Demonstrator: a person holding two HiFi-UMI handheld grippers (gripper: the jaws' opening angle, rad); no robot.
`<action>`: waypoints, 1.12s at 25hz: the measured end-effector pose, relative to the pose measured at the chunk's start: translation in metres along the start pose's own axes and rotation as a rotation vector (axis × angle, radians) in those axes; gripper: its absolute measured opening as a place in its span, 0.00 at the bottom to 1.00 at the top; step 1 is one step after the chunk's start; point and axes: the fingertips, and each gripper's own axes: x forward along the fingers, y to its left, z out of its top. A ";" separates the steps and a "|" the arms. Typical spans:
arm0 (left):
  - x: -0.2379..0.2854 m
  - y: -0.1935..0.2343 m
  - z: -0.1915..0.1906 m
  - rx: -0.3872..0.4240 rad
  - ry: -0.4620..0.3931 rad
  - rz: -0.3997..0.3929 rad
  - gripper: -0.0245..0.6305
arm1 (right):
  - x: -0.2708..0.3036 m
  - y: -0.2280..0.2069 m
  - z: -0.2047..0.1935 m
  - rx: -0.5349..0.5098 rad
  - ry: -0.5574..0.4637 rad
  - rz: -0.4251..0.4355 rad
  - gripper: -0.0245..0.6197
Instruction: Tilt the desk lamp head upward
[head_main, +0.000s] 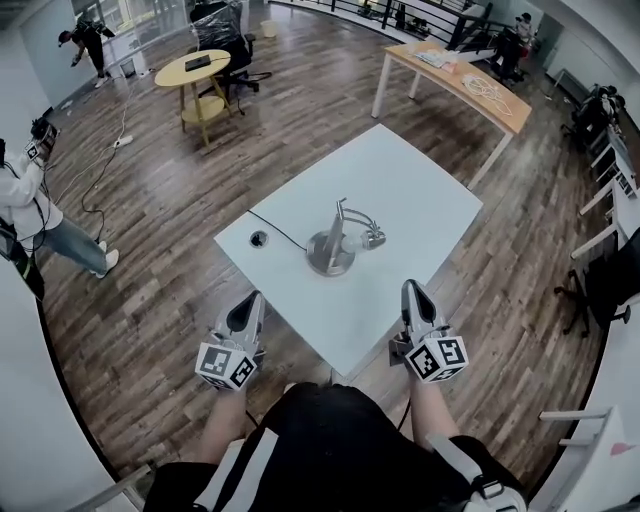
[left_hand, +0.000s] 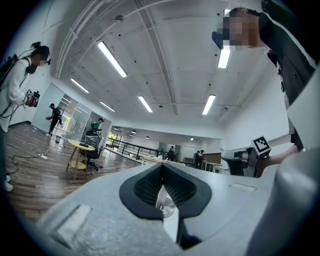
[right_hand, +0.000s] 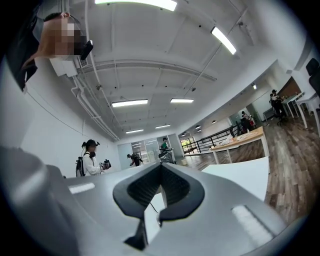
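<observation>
Head view looks down on the person's dark top and two bare forearms, each holding a gripper short of the table's near corner. The left gripper (head_main: 253, 298) and the right gripper (head_main: 411, 288) both point forward at the white table (head_main: 400, 180). They are well apart from each other and touch nothing.

Left gripper view shows that gripper's (left_hand: 163, 172) ribbed black pads brought together at the tips, with nothing held. A sliver of the silver desk lamp (left_hand: 164, 204) shows through the slit below the tips. Right gripper view shows the same for the right gripper (right_hand: 162, 165): fingers together and empty, with the table top and a thin black cable (right_hand: 154, 206) visible beyond.

The desk lamp (head_main: 335, 245) stands near the middle of the table, ahead of both grippers and between their lines. It has a round metal base and a thin arm that rises and bends over. Its head (head_main: 368, 240) sits low, just beside the base on the right. The cable (head_main: 280, 230) runs from the base toward the table's left edge, past a small round hole (head_main: 259, 239).

Farther off on the wood floor are a round yellow table (head_main: 193, 70) with a black chair (head_main: 230, 45) behind it and a long wooden desk (head_main: 460, 80). A person in white (head_main: 25, 200) stands at the left edge.
</observation>
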 end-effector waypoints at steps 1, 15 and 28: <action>0.005 -0.001 -0.001 0.003 0.005 0.009 0.04 | 0.006 -0.004 0.001 0.001 0.001 0.016 0.04; 0.080 -0.023 -0.029 0.060 0.070 0.072 0.04 | 0.057 -0.075 -0.007 0.054 0.075 0.131 0.04; 0.118 -0.017 -0.072 0.040 0.191 -0.028 0.04 | 0.080 -0.080 -0.043 0.095 0.145 0.087 0.04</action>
